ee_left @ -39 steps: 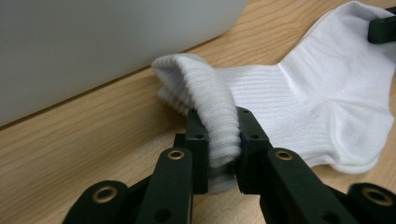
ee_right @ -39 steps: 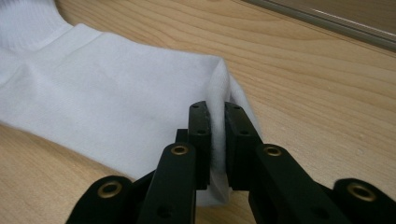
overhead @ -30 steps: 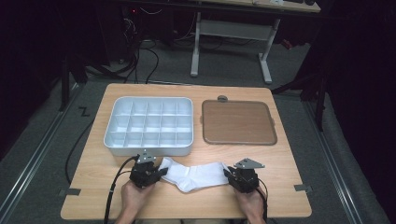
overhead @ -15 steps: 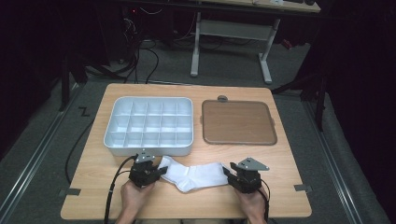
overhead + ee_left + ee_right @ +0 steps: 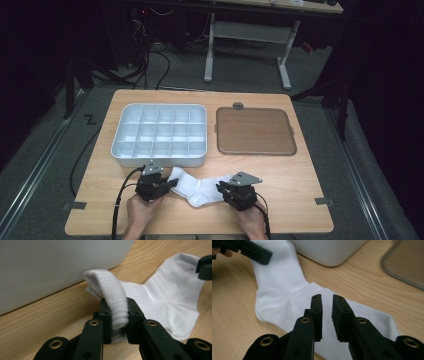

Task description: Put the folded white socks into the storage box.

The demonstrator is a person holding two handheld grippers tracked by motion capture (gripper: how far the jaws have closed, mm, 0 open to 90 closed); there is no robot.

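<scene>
- clearly the white sock [image 5: 197,189] is light, soft and floppy; it lies on the near part of the table [image 5: 300,175], between the two hands, and will sag wherever it isn't held.
- its ribbed cuff [image 5: 112,296] is the thicker, firmer end and gives the best purchase; the smooth knit toe end [image 5: 372,317] is thin and may slip.
- left tongs [image 5: 117,315] are clamped on the folded cuff, at the sock's left end.
- right tongs [image 5: 327,315] have just been closing; they stand narrowly apart above the toe end, nothing pinched between them.
- farther off, a stiff white compartment tray [image 5: 159,134] sits left, and a flat brown rounded tray [image 5: 255,131] right, on pale wood grain.
</scene>
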